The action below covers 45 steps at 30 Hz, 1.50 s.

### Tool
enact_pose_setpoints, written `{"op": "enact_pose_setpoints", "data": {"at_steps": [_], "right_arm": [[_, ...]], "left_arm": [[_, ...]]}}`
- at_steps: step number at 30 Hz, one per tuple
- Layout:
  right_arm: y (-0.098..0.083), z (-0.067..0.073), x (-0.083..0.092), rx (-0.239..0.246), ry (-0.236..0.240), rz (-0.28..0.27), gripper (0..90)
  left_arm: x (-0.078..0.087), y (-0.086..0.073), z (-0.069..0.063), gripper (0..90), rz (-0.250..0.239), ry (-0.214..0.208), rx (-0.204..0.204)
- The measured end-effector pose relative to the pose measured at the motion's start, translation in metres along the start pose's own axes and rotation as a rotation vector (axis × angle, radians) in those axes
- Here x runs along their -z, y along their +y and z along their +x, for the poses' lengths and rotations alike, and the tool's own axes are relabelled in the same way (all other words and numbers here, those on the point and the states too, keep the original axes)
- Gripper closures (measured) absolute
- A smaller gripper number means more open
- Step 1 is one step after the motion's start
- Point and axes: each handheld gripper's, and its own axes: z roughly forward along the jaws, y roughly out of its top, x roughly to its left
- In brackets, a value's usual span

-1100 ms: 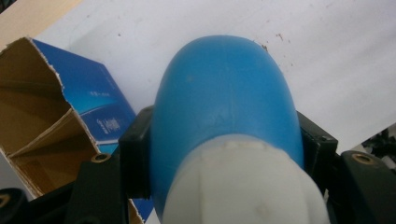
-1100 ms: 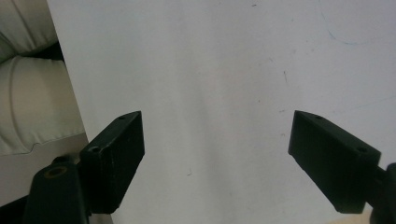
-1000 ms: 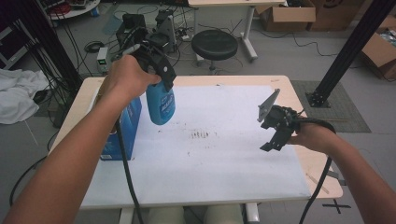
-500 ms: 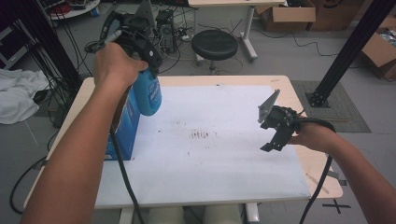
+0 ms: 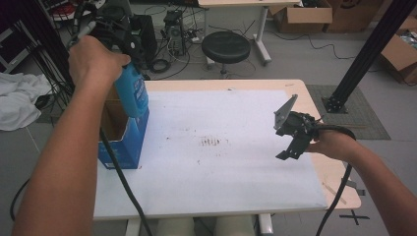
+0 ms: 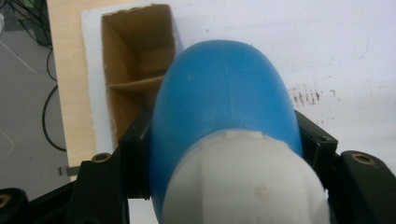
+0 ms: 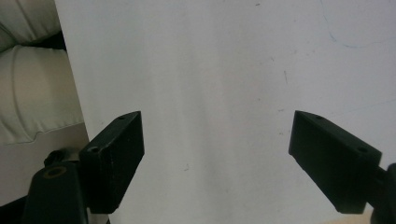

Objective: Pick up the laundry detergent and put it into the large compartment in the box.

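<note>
My left gripper (image 5: 127, 55) is shut on a blue bottle (image 5: 134, 94) with a white cap (image 6: 243, 182), gripping it just below the cap. The bottle hangs upright at the table's left, its bottom over the rim of an open cardboard box (image 5: 120, 142). In the left gripper view the bottle (image 6: 224, 102) sits between the black jaws, and the box (image 6: 135, 60) shows a brown inside with a divider. My right gripper (image 5: 283, 142) stands open over the white sheet (image 5: 221, 172) at the right; nothing is between its fingers (image 7: 116, 149).
Reddish marks (image 5: 214, 141) stain the middle of the sheet. The wooden table edge (image 5: 314, 98) runs along the right. A black stool (image 5: 226, 46) stands beyond the table, and a white cloth (image 5: 19, 101) lies on the floor at the left.
My left hand has carried the blue bottle up and to the left, from over the sheet to above the box. The right gripper has stayed where it was.
</note>
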Motion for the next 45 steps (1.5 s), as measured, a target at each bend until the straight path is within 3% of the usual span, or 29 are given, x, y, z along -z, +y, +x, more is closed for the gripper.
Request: {"op": "enact_pose_setpoints", "data": {"at_steps": [16, 22, 29, 35, 36, 45], "right_arm": [[-0.005, -0.002, 0.0, -0.007, 0.0, -0.006, 17.9], [-0.007, -0.002, -0.003, -0.016, 0.003, -0.004, 17.8], [-0.007, -0.003, -0.006, -0.014, 0.009, 0.001, 17.8], [-0.007, -0.003, -0.007, -0.017, 0.009, 0.001, 17.8], [-0.007, -0.002, -0.008, -0.02, 0.012, 0.005, 17.9], [-0.007, -0.002, -0.013, -0.016, 0.017, 0.013, 17.9]], "left_arm": [[-0.008, -0.008, 0.03, 38.1, -0.027, 0.06, 0.022], [-0.016, -0.012, 0.041, 38.1, -0.033, 0.06, 0.028], [-0.037, -0.02, 0.051, 38.1, -0.015, 0.071, 0.03], [-0.059, -0.027, 0.059, 38.1, 0.005, 0.055, 0.036], [-0.069, -0.03, 0.061, 38.1, 0.009, 0.054, 0.031], [-0.105, -0.039, 0.066, 38.1, 0.037, 0.049, 0.024]]}}
